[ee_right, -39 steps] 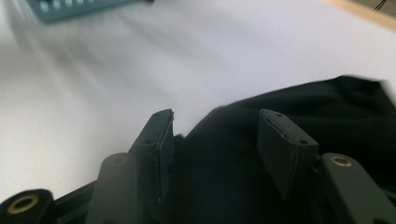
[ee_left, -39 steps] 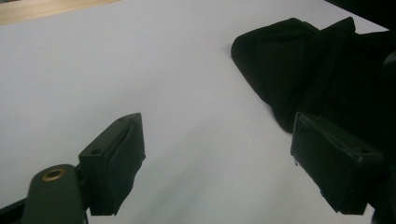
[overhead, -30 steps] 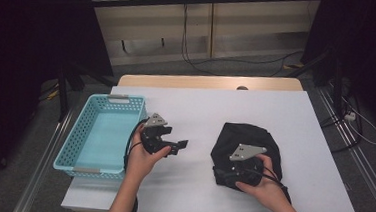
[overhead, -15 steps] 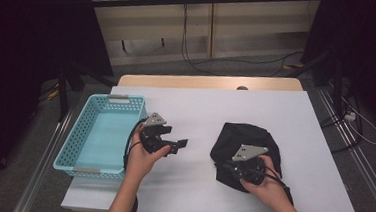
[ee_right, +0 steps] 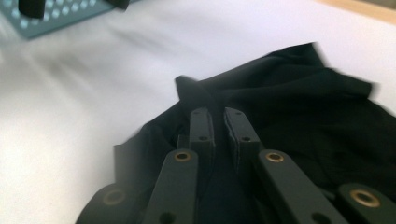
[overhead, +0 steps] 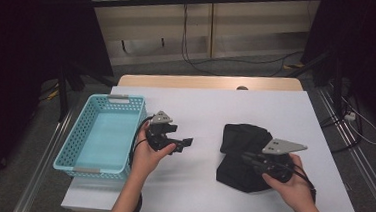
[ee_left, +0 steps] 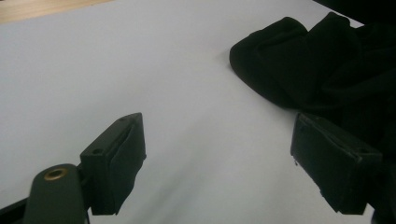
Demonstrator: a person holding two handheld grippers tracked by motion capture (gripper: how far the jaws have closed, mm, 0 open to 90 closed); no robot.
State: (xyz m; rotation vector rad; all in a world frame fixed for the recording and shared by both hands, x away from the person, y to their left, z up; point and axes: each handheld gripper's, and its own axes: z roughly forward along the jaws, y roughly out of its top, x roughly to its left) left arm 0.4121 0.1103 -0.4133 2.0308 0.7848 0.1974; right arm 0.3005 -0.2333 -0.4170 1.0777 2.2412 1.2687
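Note:
A crumpled black cloth (overhead: 241,140) lies on the white table (overhead: 216,103), right of centre. My right gripper (overhead: 246,157) reaches in from the cloth's right side; its jaws have just been closing. In the right gripper view the gripper (ee_right: 218,114) stands nearly shut, with a fold of the cloth (ee_right: 303,107) pinched between the jaws. My left gripper (overhead: 187,143) is held at mid-table, left of the cloth, pointing toward it. In the left gripper view the left gripper (ee_left: 217,140) is wide open over bare table, with the cloth (ee_left: 303,60) ahead of it.
A light blue perforated basket (overhead: 74,133) stands at the table's left edge, close beside the left hand; its corner (ee_right: 56,18) is also in the right gripper view. Bare white surface spreads between the two grippers and toward the table's far edge.
The right gripper's jaws have closed on the cloth, and the right hand has drawn to the right and slightly up. The left hand has stayed in place.

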